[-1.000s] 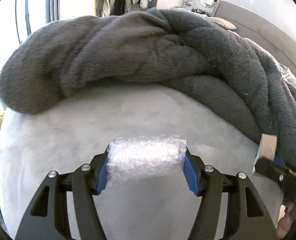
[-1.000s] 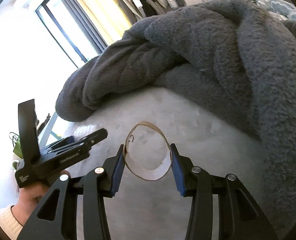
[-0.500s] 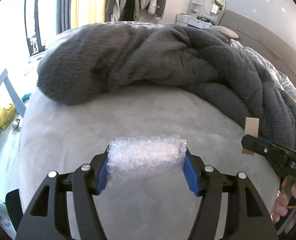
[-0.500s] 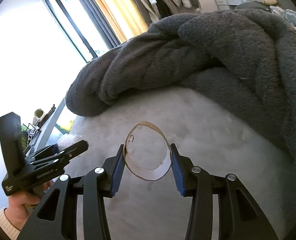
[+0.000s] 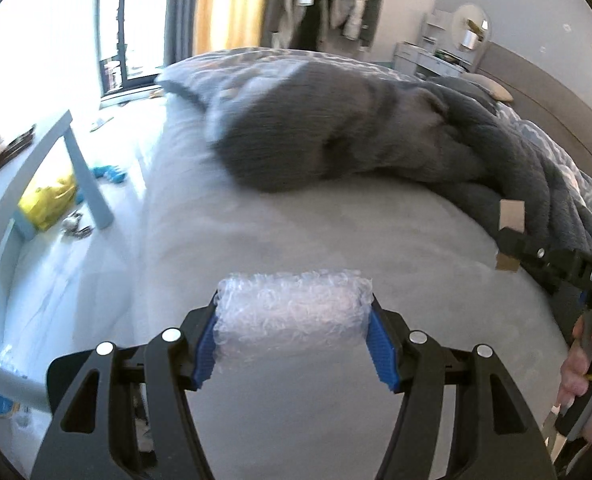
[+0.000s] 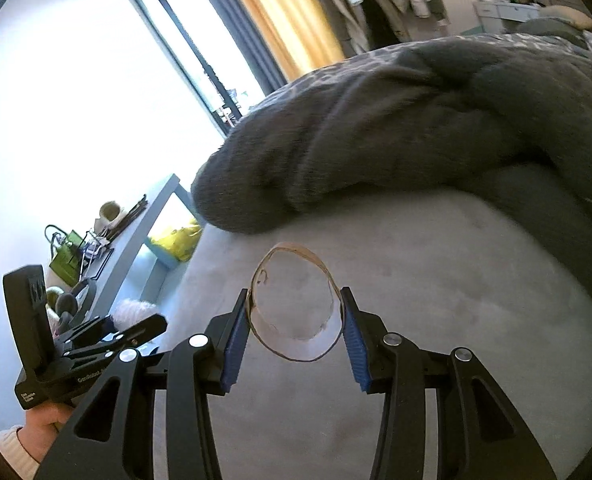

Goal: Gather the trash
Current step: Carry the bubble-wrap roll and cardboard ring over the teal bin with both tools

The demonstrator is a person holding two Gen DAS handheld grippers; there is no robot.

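My left gripper (image 5: pixel 293 320) is shut on a roll of clear bubble wrap (image 5: pixel 291 310), held crosswise between the blue pads above the pale grey bed (image 5: pixel 336 232). My right gripper (image 6: pixel 295 322) is shut on a squashed brown cardboard tube (image 6: pixel 293 354), whose open end faces the camera. In the left wrist view the right gripper (image 5: pixel 510 240) reaches in from the right edge with the cardboard tube (image 5: pixel 511 216) seen side-on. The left gripper (image 6: pixel 135 330) shows at the lower left of the right wrist view, held by a hand (image 6: pixel 39 426); a bit of its bubble wrap (image 6: pixel 129 308) shows behind it.
A heaped dark grey fleece blanket (image 5: pixel 356 144) covers the far part of the bed. Left of the bed stands a light blue table (image 5: pixel 47 152) with a yellow bag (image 5: pixel 49 200) under it. Window, curtains and hanging clothes lie behind.
Both grippers have drawn back from the blanket and swung left, keeping their loads. The blanket looks farther off, and the bed's left edge, floor and blue table have come into view.
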